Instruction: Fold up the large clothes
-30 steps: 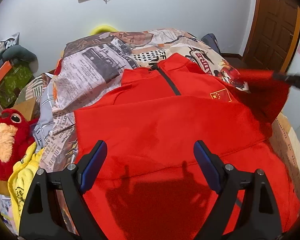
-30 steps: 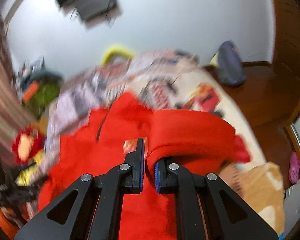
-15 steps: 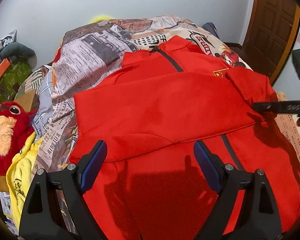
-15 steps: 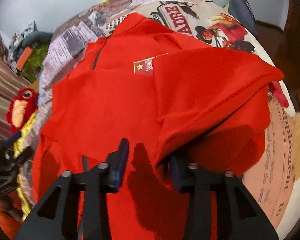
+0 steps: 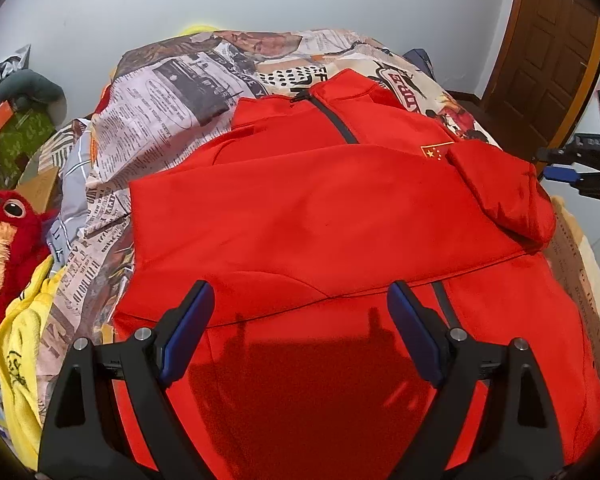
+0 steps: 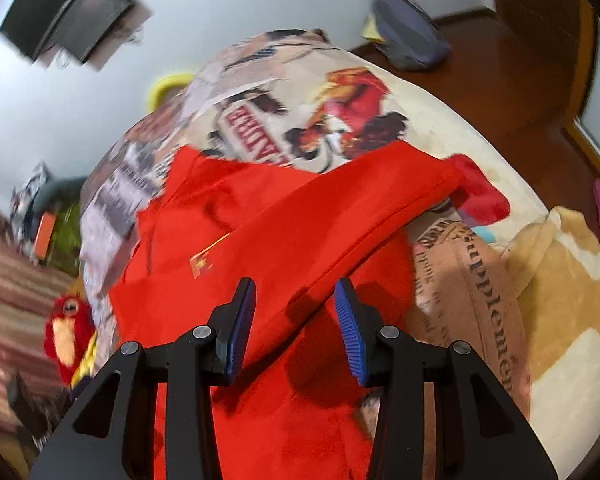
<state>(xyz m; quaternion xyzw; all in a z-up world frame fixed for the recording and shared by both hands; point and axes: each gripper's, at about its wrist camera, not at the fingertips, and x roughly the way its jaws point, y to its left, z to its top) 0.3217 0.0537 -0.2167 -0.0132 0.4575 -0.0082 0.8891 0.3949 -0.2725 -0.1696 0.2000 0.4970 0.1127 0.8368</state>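
Newsprint bedspread (image 5: 168,120), red plush bird (image 5: 4,240), wooden door (image 5: 552,48)

We note that the left gripper (image 5: 300,328) has black triangulated arms with cut-outs, silver round screw heads at the joints, and smooth dark blue pads (image 5: 186,332). The right gripper (image 6: 296,320) is of identical black build; its blue pads (image 6: 350,332) are ribbed. In the left wrist view its body shows white lettering, too small to read.
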